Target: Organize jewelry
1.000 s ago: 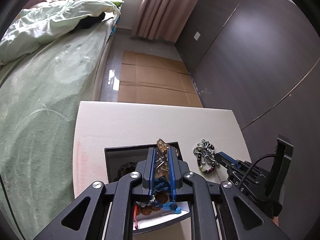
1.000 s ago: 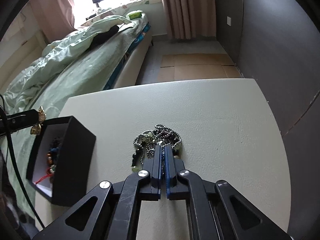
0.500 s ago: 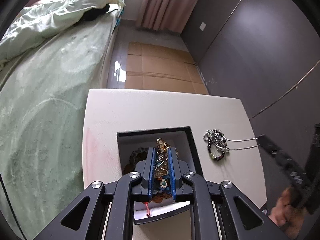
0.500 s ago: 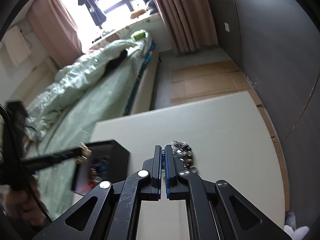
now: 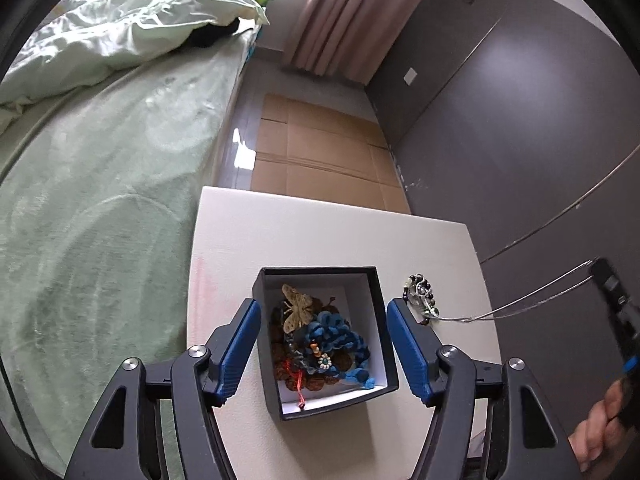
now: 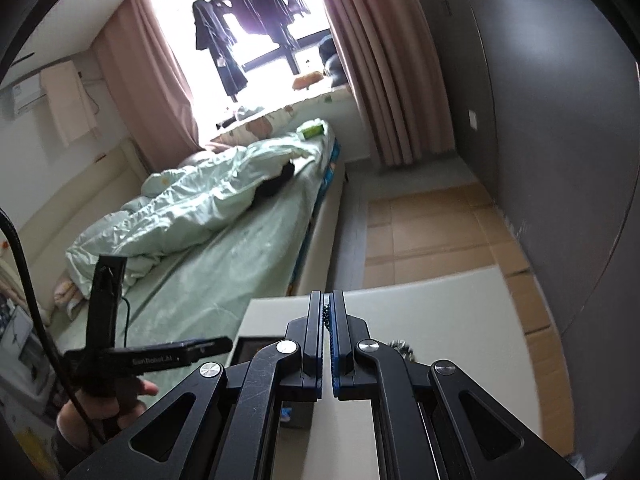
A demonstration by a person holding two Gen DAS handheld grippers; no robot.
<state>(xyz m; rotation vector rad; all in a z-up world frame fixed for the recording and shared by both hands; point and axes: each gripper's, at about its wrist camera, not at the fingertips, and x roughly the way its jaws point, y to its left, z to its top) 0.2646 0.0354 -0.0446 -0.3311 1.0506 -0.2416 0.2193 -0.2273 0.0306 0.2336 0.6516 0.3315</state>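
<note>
Left tool (image 5: 323, 320): fingers spread wide, nothing held, hovering above black box (image 5: 382, 332) with one blue pad (image 5: 239, 346) at 9 o'clock of the box and the other at 3 o'clock

Black box: open-topped, white-lined, standing on white table (image 5: 320, 232) toward its near edge. Contents, heaped together:
- gold butterfly piece (image 5: 295, 310) on top, toward 11 o'clock of the interior
- blue beaded strand (image 5: 340, 336) coiled across the centre and trailing to 5 o'clock
- small flower-shaped bead (image 5: 323, 360) near the centre
- brown beads (image 5: 320, 380) and a red cord (image 5: 301, 394) toward 6 o'clock

Right tool (image 6: 328, 320): fingers nearly closed, pinching a fine dark beaded chain (image 6: 327, 314) (visible only as a thin line of beads in the gap). In the left wrist view, right tool at 3 o'clock of the frame, raised above the table, with two thin silver chain strands (image 5: 520, 304) stretched taut from it down to a necklace cluster (image 5: 420, 296)

Necklace cluster: dark, pale and silver beads bunched on the table just beside the box at its 3 o'clock side, apart from the box wall. Contact with the table surface versus slight lift: cannot tell

Surroundings: bed (image 5: 100, 200) with pale green cover at 9 o'clock of the table, flattened cardboard (image 5: 320, 160) on the floor at 12 o'clock, pink curtain (image 5: 352, 20) beyond, dark wall (image 5: 520, 120) at 3 o'clock
</note>
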